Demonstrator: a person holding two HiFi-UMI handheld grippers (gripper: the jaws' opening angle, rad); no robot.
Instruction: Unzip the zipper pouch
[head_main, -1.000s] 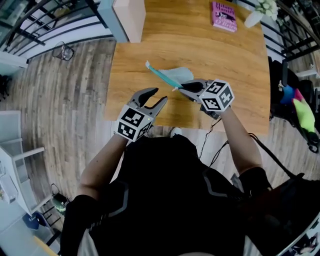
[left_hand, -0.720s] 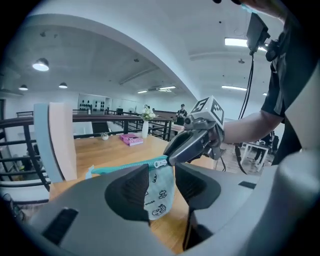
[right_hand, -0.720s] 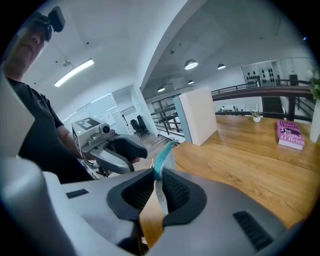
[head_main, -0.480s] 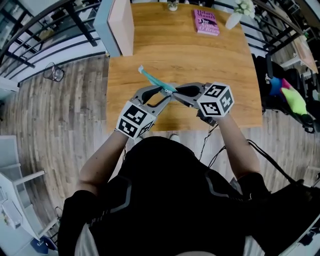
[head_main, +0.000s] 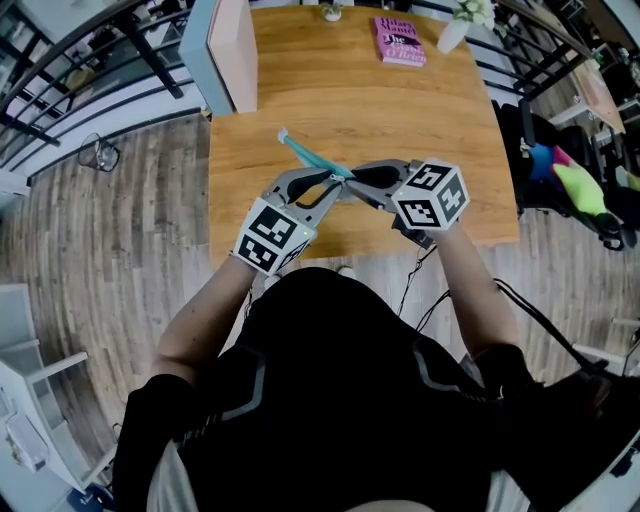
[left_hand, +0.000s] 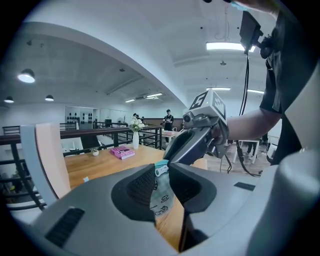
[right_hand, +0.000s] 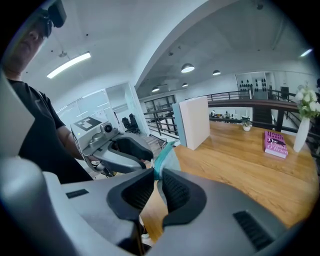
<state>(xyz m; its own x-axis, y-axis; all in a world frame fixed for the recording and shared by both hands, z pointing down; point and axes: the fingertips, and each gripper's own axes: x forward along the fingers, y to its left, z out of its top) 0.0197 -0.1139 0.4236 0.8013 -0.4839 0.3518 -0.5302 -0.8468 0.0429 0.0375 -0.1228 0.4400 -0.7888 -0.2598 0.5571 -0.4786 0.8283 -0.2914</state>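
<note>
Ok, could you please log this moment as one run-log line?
left gripper: jaws just closed in on zipper pouch, near its pull | right gripper: shut on zipper pouch | zipper pouch: held up over table

A wooden table (head_main: 380, 110) is seen beyond the left tongs (head_main: 335, 188) and right tongs (head_main: 352, 180). A pink book (head_main: 400, 42) and a white vase (head_main: 450, 38) are set well beyond the right tongs. An upright pale panel (head_main: 235, 50) is stood beyond the left.
</note>
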